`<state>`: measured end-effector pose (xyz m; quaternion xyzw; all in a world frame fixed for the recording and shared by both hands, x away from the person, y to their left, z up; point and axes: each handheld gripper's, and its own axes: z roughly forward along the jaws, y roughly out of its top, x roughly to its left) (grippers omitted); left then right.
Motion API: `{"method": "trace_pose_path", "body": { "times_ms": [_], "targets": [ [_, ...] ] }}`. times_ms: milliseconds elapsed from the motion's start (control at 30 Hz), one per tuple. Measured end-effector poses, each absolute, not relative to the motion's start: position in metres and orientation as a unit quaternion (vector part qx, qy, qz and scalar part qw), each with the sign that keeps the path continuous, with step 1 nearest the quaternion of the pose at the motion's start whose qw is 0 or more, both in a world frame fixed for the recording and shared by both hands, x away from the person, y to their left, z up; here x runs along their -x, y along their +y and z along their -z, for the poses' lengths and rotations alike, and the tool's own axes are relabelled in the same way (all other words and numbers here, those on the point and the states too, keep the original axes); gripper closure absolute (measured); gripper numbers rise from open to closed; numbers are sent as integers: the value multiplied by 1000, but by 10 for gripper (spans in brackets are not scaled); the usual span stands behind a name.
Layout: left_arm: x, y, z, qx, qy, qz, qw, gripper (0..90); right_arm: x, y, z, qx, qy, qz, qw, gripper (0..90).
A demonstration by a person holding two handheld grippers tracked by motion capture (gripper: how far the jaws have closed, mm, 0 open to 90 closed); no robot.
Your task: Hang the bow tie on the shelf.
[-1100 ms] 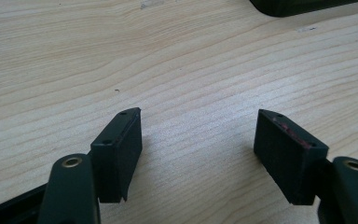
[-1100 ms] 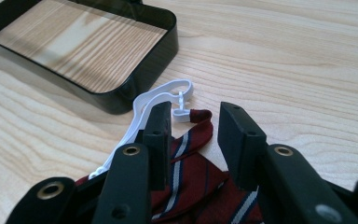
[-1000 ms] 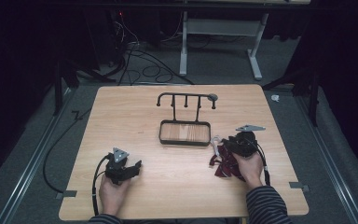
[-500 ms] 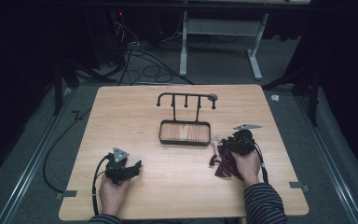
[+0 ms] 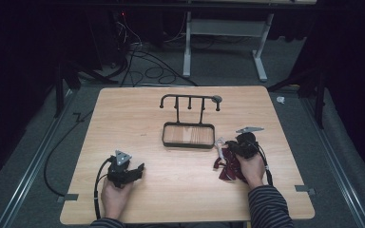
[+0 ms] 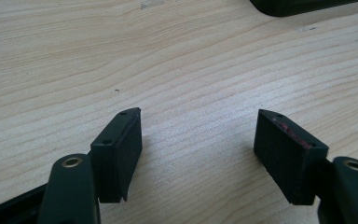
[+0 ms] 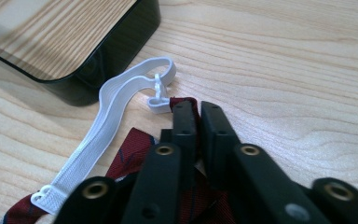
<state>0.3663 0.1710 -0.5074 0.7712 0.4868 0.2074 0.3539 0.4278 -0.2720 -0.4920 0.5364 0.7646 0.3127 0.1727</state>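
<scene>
Cable (image 5: 96, 183) loops off the near left edge of the wooden table (image 5: 138, 114), trailing back from the left gripper (image 5: 134, 172), which a person's left hand (image 5: 114, 197) holds low over the boards near the front edge. Its grey three-cornered plate (image 5: 122, 157) faces up. In the left gripper view the two black jaws stand wide apart over bare wood grain, with nothing between them.

Moving toward the middle of the table, a black rack (image 5: 189, 102) rises from a shallow dark-rimmed tray (image 5: 188, 136) with a wood-look base; short pegs hang from its top bar, and a small round knob sits at the bar's right end. A corner of that tray (image 7: 116, 42) comes in at the upper left of the right gripper view.

Just right of the tray lies a dark red striped tie (image 5: 225, 168), crumpled on the table, with a white elastic neck strap (image 7: 116, 100) and a white plastic clasp (image 7: 157, 105) at its end. The strap curls right beside the tray's corner. The right gripper (image 7: 196, 109) is pinched on the tie's red cloth (image 7: 135, 149), jaws drawn nearly together with the fabric between them close to the clasp. The person's right hand (image 5: 252, 166), in a striped sleeve (image 5: 268, 209), holds that gripper down at the tie, near the table's right side.
</scene>
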Motion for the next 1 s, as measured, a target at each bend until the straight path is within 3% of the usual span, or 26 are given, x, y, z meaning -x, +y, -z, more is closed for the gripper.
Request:
{"method": "trace_pose_path", "body": {
  "times_ms": [467, 1000],
  "targets": [
    [-366, 171, 507, -772, 487, -207, 353, 327, -414, -275, 470, -509, 766, -342, 195, 900],
    [-366, 171, 507, -772, 486, -208, 354, 326, -380, -280, 418, -472, 764, -378, 226, 900]
  ]
}}
